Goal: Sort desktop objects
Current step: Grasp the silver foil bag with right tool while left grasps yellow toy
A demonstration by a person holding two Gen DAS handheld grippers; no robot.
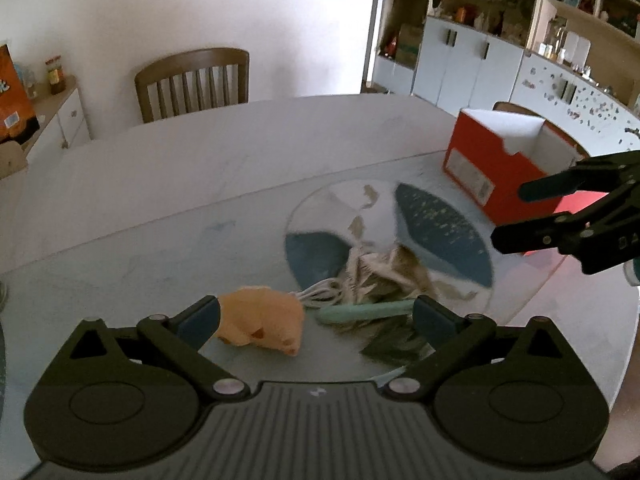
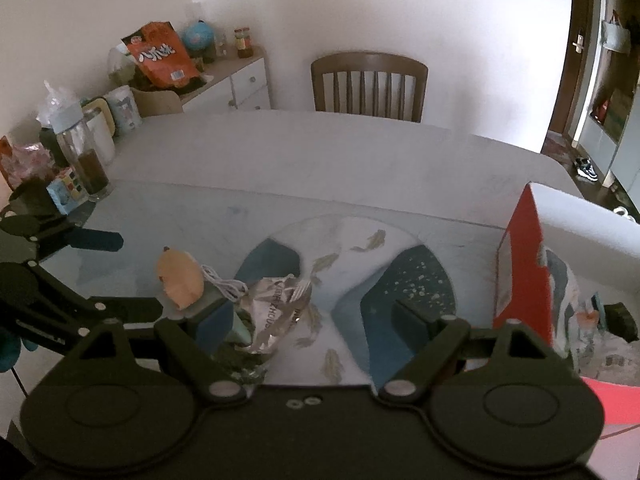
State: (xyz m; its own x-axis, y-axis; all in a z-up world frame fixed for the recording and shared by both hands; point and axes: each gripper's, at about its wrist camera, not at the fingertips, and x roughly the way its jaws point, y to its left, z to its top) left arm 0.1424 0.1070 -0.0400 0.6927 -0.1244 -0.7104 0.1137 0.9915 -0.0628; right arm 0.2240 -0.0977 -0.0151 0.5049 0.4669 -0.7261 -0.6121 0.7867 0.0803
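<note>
Dining table (image 1: 200, 160) with round fish-print mat (image 2: 360, 264) as landmark; peach plush toy (image 1: 262, 322), white cable (image 1: 320, 294), mint pen (image 1: 368, 310), foil wrapper (image 2: 276, 308) at its left edge, red box (image 1: 492, 160) right; left gripper (image 1: 316, 314) and right gripper (image 2: 316, 316) both gaping, holding nothing

Both views are dim and flat, with a bluish-grey cast and soft, washed-out colour. The brightest zone in each is the pale wall (image 1: 240, 12) behind, lit evenly, perhaps by daylight from out of frame. The glass top of the bench (image 1: 160, 240) carries a milky sheen and faint reflections rather than hard glare, and shadows under the things are weak. Fisheye bending curves the bench edge and the shelving (image 1: 500, 20), and the corners fall to black. The round mat (image 2: 360, 264) and the red box (image 1: 500, 160) show motion smear; far clutter is soft and grainy.
</note>
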